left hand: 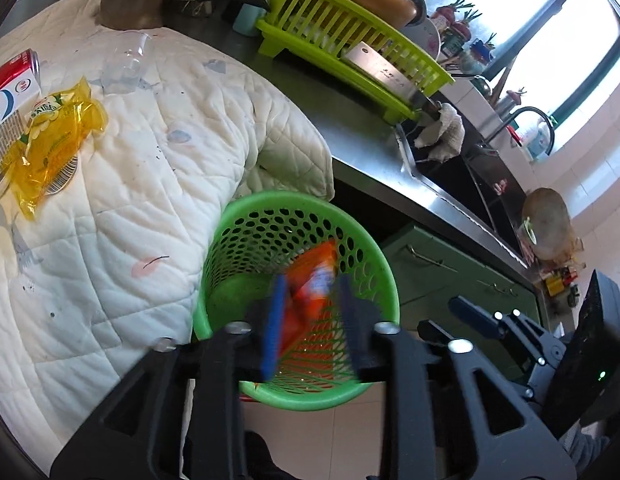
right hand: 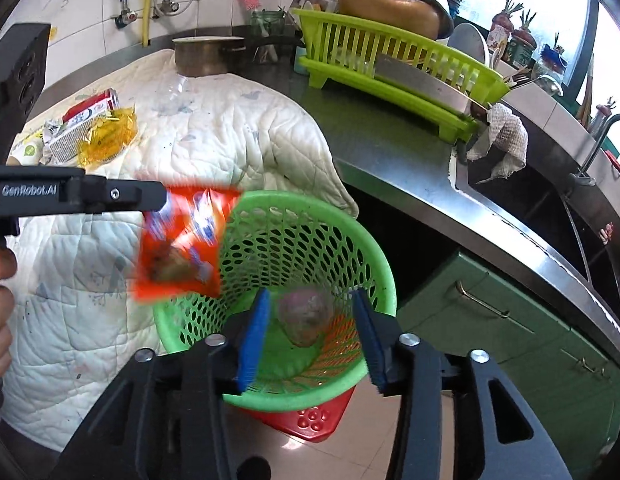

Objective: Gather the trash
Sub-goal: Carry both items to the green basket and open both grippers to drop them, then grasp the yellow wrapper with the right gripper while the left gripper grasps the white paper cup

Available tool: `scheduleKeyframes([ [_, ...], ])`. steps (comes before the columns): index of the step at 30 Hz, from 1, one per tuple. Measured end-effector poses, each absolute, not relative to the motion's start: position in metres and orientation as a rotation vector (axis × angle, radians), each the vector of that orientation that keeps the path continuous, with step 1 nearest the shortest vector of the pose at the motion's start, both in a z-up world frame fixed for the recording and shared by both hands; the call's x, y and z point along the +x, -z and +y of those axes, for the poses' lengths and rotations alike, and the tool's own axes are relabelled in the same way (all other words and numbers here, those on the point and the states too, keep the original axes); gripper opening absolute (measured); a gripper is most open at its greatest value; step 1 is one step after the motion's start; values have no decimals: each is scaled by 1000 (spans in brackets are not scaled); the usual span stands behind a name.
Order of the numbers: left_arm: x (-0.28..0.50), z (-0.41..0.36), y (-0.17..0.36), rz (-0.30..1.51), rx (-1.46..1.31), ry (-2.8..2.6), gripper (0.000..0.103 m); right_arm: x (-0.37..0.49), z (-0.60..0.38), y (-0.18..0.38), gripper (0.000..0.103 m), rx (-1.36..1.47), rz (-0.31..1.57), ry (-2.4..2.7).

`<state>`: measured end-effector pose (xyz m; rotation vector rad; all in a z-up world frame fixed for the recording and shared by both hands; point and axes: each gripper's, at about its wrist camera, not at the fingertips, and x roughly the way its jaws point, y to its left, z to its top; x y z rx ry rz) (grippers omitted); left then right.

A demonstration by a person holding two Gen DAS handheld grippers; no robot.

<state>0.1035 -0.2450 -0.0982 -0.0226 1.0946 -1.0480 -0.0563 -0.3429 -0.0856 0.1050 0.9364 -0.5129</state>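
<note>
A green perforated basket (left hand: 374, 280) (right hand: 374, 264) stands on the floor beside the counter. My left gripper (left hand: 312, 320) hovers over it, jaws apart, with a blurred orange snack wrapper (left hand: 310, 296) (right hand: 181, 240) just off its fingers above the basket's rim. My right gripper (right hand: 314, 336) is open and empty over the basket, above a crumpled wad (right hand: 305, 316) on the basket's bottom. On the white quilt (left hand: 121, 200) (right hand: 213, 128) lie a yellow wrapper (left hand: 53, 136) (right hand: 107, 138), a red and white carton (left hand: 9, 96) (right hand: 85, 116) and a clear plastic cup (left hand: 127, 62).
A lime dish rack (left hand: 350, 52) (right hand: 394, 68), a pot (left hand: 137, 4) (right hand: 205, 56) and a sink (left hand: 478, 176) (right hand: 550, 208) with a rag (left hand: 442, 132) (right hand: 502, 140) are on the steel counter. Green cabinets (right hand: 510, 320) stand below it. A red item (right hand: 310, 420) lies under the basket.
</note>
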Motion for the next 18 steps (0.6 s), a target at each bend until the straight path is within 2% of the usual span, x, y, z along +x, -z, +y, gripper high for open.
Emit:
scheduleKeyframes([
  [7, 105, -221, 83, 1050, -2, 1006, 40, -50, -338, 72, 58, 115, 899, 491],
  [10, 110, -202, 74, 1022, -6, 966, 43, -42, -332, 65, 66, 110, 879, 470],
  [12, 114, -187, 67, 1003, -16, 933, 46, -36, -327, 61, 68, 108, 870, 446],
  [14, 119, -173, 62, 986, -20, 898, 48, -29, -322, 58, 75, 114, 861, 418],
  [18, 127, -142, 48, 943, -18, 816, 53, -11, -309, 53, 77, 102, 843, 366],
])
